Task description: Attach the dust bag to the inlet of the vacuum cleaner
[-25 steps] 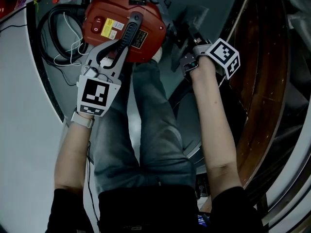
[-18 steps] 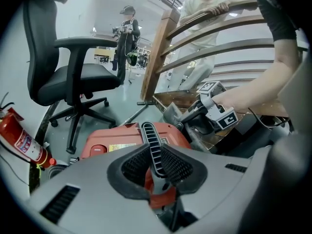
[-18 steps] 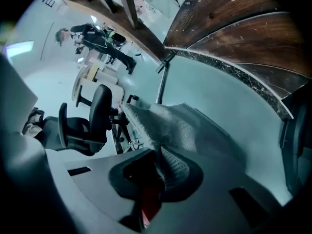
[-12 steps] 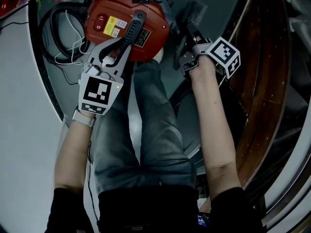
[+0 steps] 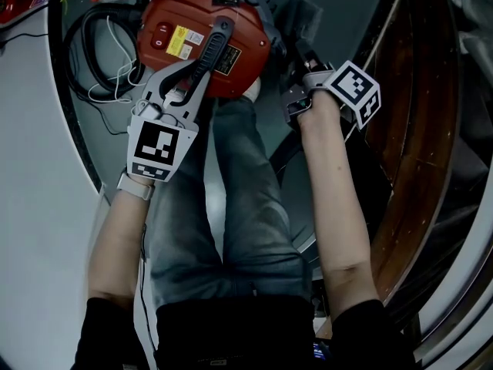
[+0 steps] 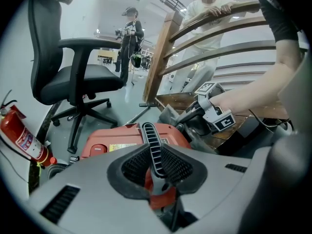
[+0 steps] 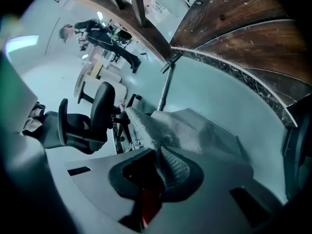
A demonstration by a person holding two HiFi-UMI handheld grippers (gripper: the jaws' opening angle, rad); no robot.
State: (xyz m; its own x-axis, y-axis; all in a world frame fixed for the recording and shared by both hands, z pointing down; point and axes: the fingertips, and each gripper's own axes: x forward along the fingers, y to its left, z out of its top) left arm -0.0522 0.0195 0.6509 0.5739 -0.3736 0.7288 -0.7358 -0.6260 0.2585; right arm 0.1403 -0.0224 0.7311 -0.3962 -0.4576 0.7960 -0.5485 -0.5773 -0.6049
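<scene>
Black ribbed handle (image 6: 149, 136) sits clamped in left gripper (image 6: 156, 164); right gripper (image 7: 163, 168) pinches grey dust bag (image 7: 197, 130).

The floor (image 7: 219, 101) is pale grey and smooth, bright under ceiling lights. A black office chair (image 6: 73, 67) on a star base stands out on it. A red fire extinguisher (image 6: 19, 133) sits tilted low at the left. On the right, a curved wooden railing (image 6: 214, 33) of bent slats rises, and a person in white (image 6: 209, 9) leans on its top rail. Farther back, another person in dark clothes (image 6: 131, 33) stands in the open hall. A dark wooden platform (image 7: 243, 33) curves along the floor's edge, with a speckled stone-like rim.
</scene>
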